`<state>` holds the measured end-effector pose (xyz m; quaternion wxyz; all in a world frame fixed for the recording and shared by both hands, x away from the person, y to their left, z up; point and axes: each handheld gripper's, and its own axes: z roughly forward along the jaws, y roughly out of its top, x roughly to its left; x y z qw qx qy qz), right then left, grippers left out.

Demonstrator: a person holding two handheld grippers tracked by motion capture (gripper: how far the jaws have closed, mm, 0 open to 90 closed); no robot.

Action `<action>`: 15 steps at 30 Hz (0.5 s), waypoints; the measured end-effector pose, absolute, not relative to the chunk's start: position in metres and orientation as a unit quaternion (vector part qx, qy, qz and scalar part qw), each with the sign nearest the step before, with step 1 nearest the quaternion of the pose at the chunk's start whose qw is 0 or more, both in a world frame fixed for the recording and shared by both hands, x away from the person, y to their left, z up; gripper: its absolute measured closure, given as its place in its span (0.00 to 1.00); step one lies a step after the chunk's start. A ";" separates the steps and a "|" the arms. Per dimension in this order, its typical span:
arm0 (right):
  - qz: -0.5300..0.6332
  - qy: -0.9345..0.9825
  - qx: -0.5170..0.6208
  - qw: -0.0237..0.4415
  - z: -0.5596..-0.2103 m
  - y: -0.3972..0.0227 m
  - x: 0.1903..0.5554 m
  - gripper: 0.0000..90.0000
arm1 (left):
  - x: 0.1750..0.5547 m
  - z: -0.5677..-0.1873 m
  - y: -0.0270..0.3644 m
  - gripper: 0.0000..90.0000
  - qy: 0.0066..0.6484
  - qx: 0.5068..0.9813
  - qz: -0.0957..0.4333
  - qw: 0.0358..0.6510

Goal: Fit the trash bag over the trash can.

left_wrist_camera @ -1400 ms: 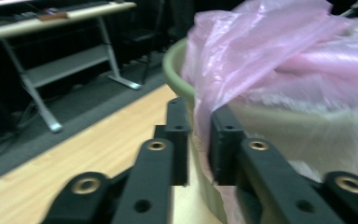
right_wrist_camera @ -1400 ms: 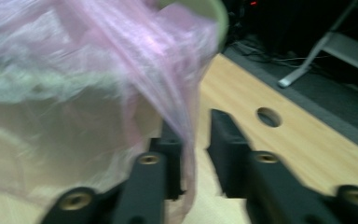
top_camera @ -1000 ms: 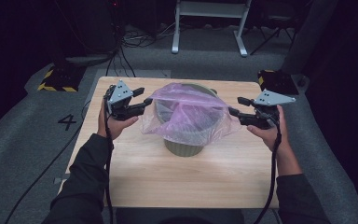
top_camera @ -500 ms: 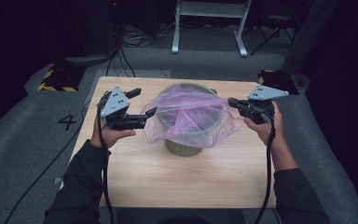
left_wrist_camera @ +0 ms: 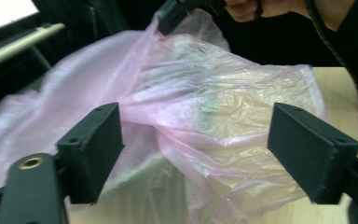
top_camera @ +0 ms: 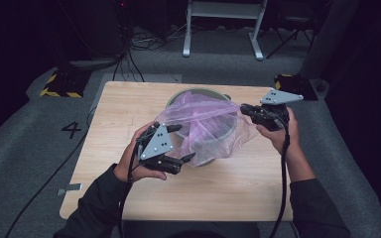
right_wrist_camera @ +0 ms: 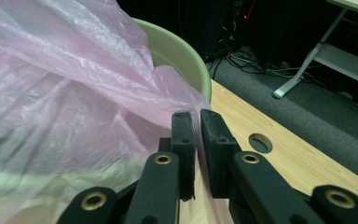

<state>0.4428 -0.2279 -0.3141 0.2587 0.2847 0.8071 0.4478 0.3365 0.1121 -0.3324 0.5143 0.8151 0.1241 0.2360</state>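
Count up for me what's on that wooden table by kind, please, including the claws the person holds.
Pink plastic bag: 1
Green bin: 1
Claws: 2, the left claw open, the right claw shut on the bag
Total: 4

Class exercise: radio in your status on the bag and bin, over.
Right gripper shut on pink bag edge at the green bin rim. Left gripper open, jaws just widened, film between them unpinched. Bag half draped over bin. Nothing in the way.

Overhead forward-down; two close jaw-mounted views
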 end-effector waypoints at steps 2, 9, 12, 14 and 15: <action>0.445 0.808 0.283 0.262 -0.314 -0.230 0.440 0.95 | 0.331 -0.336 0.109 0.22 0.117 0.816 0.227 0.518; 0.435 0.810 0.297 0.258 -0.318 -0.234 0.441 1.00 | 0.307 -0.357 0.086 0.19 0.078 0.838 0.224 0.492; 0.430 0.815 0.292 0.256 -0.320 -0.230 0.440 0.95 | 0.307 -0.364 0.081 0.20 0.080 0.843 0.228 0.481; 0.434 0.813 0.293 0.255 -0.320 -0.228 0.439 0.80 | 0.313 -0.371 0.077 0.25 0.100 0.845 0.234 0.470; 0.435 0.810 0.298 0.258 -0.320 -0.228 0.439 0.74 | 0.314 -0.372 0.078 0.33 0.102 0.845 0.234 0.469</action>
